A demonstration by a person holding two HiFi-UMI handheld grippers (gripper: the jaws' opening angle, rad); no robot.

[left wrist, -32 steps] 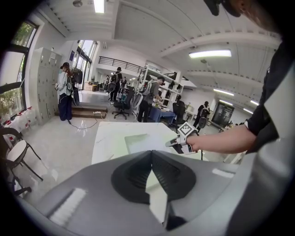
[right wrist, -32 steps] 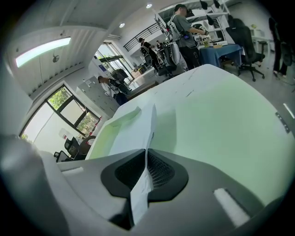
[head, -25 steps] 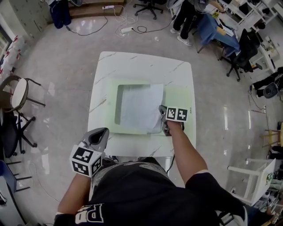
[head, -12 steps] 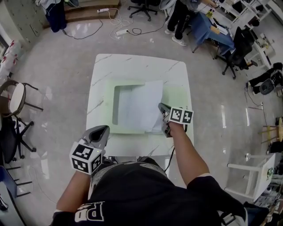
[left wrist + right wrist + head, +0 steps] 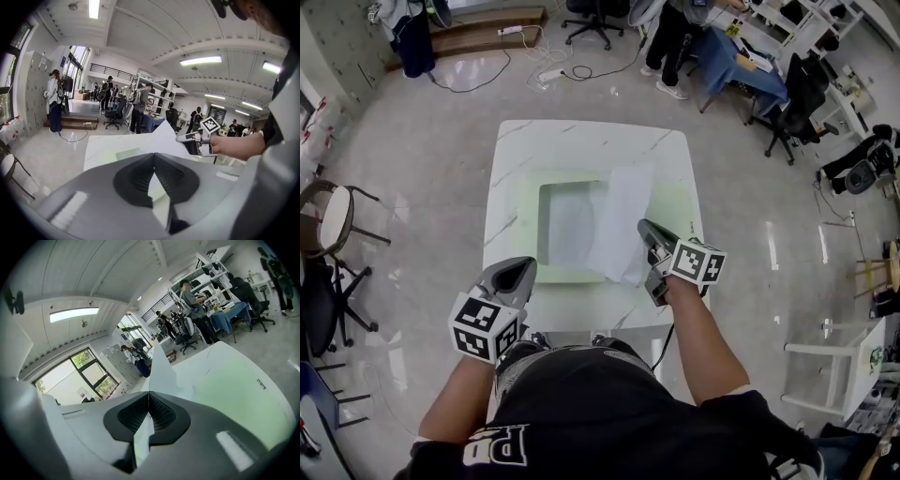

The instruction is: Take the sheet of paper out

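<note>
A white sheet of paper (image 5: 619, 220) stands tilted up out of a pale green open box (image 5: 528, 216) on the white marble table (image 5: 581, 141). My right gripper (image 5: 647, 262) is shut on the sheet's near right corner and holds it above the box. In the right gripper view the sheet (image 5: 161, 366) rises from the shut jaws of that gripper (image 5: 149, 394). My left gripper (image 5: 517, 272) hangs shut and empty over the table's near left edge, apart from the box. In the left gripper view the sheet (image 5: 159, 136) shows beyond my left gripper (image 5: 153, 157).
The box's green lid (image 5: 677, 202) lies flat to the right of the tray. A chair (image 5: 333, 220) stands left of the table. People and office chairs (image 5: 787, 103) are at desks far back right. Cables (image 5: 520, 56) lie on the floor beyond the table.
The right gripper has risen and drawn back to the right with the sheet's corner, so the sheet went from lying flat to standing steeply tilted. The left gripper has barely moved.
</note>
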